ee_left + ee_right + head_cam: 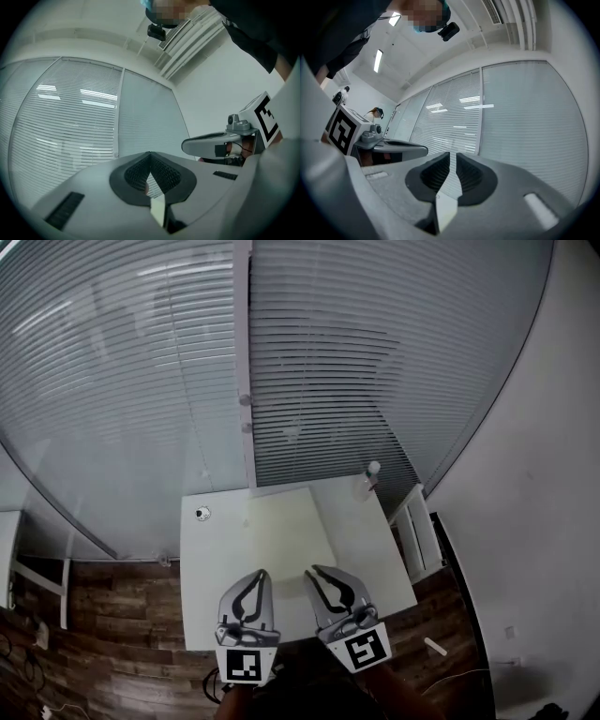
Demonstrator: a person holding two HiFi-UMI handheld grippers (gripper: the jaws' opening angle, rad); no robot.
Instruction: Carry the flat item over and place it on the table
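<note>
Both grippers are gripping the cream flat sheet (281,531) by its near edge. My left gripper (255,577) is clamped fully shut on it, and my right gripper (319,573) is pinching it with the jaws barely apart. The sheet is reaching away from me over the white table (375,559), before the slatted blinds (375,352). I cannot tell whether it is resting there or lifted clear. The grasp looks done, while the carrying and setting-down appear to be ahead.
</note>
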